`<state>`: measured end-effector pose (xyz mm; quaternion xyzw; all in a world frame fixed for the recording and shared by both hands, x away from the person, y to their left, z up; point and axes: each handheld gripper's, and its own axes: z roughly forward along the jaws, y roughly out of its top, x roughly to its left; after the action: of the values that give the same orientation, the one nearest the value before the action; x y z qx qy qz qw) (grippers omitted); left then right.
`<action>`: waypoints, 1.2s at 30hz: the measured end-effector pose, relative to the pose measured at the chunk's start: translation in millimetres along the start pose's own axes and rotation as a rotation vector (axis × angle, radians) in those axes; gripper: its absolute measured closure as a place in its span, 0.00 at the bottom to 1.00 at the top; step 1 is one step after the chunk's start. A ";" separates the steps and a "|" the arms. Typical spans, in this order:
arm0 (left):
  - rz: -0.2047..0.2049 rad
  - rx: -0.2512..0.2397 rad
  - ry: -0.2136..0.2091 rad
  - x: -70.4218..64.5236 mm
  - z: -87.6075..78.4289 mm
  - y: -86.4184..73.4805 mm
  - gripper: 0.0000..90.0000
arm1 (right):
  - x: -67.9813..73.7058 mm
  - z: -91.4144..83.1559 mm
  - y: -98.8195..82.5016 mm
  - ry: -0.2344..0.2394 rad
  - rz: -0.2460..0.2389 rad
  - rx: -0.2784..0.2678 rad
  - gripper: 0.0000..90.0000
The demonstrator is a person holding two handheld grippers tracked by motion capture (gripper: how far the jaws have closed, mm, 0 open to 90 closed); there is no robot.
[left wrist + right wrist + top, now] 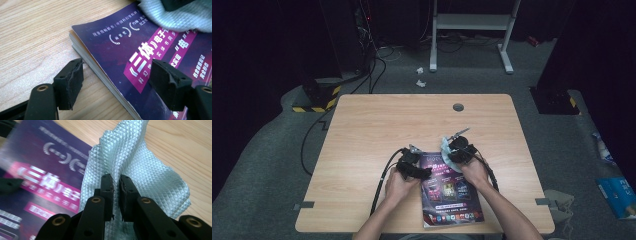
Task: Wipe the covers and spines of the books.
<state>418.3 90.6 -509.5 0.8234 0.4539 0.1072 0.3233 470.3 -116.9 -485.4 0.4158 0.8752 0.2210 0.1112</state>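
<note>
2 grippers work a purple book (pixel 447 187) at the table's (pixel 362 150) near edge: your right gripper (pixel 116 183) pinches a pale cloth (pixel 140 170) on its cover, your left gripper (pixel 117 75) straddles its left edge, jaws spread. Steady the book, wipe in flat, even strokes.

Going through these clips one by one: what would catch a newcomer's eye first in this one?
The purple book with its bright magenta cover bands, lying at the near edge of the wooden table. Next, the pale blue-green cloth pinched in the right gripper and resting on the book's far corner. The left gripper stands open across the book's left edge.
</note>
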 end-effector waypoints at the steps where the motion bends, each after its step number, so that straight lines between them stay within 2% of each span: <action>1: 0.000 0.000 0.000 0.0 0.0 0.1 0.30 | -0.9 -0.5 -0.3 0.002 0.008 0.002 0.92; 3: -0.001 0.000 0.002 -0.2 0.2 0.5 0.30 | 2.5 0.3 1.6 -0.009 -0.001 0.008 0.92; 5: -0.002 0.005 0.002 -0.3 0.3 1.1 0.30 | 8.7 3.2 6.5 0.008 -0.009 0.004 0.92; 11: 0.006 0.009 0.008 -1.1 0.5 1.2 0.31 | 42.3 17.8 26.6 0.136 -0.039 -0.029 0.92; 15: 0.012 0.006 0.012 -0.9 0.7 1.0 0.31 | 57.2 22.2 37.5 0.148 -0.090 -0.030 0.92; 17: 0.012 0.005 0.012 -1.0 0.7 0.9 0.31 | 61.8 22.7 40.1 0.153 -0.074 -0.020 0.92; 18: 0.015 0.003 0.013 -0.8 0.8 0.8 0.31 | 60.8 23.5 41.3 0.156 -0.093 -0.028 0.92; 21: 0.010 0.002 0.011 -1.2 0.7 0.6 0.31 | 59.0 25.0 41.8 0.180 -0.056 -0.032 0.92; 22: 0.010 0.001 0.012 -1.2 0.7 0.5 0.31 | 56.6 25.7 42.3 0.176 -0.077 -0.038 0.92; 23: 0.011 0.001 0.010 -1.0 0.6 0.2 0.31 | 56.2 25.7 42.4 0.168 -0.084 -0.039 0.92; 24: 0.007 -0.002 0.008 -1.4 0.7 -0.1 0.31 | 57.0 24.8 41.7 0.151 -0.068 -0.028 0.92; 26: 0.008 -0.003 0.007 -1.2 0.7 -0.3 0.31 | 50.4 24.5 40.5 0.114 -0.091 -0.029 0.92; 28: 0.007 -0.003 0.007 -1.1 0.6 -0.3 0.31 | 41.2 22.0 36.9 0.087 -0.050 -0.016 0.92; 30: 0.007 -0.003 0.006 -1.1 0.6 -0.3 0.31 | 28.7 18.7 31.8 0.046 -0.049 -0.014 0.92; 34: 0.007 -0.004 0.008 -1.2 0.8 -0.2 0.31 | 15.7 13.9 25.0 0.029 -0.009 -0.001 0.92; 36: 0.011 -0.001 0.008 -1.0 0.7 0.2 0.31 | 16.8 14.6 25.4 0.024 -0.025 -0.009 0.92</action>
<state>418.3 89.4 -509.8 0.8252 0.4507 0.1125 0.3212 482.4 -85.4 -486.3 0.4015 0.8806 0.2285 0.1055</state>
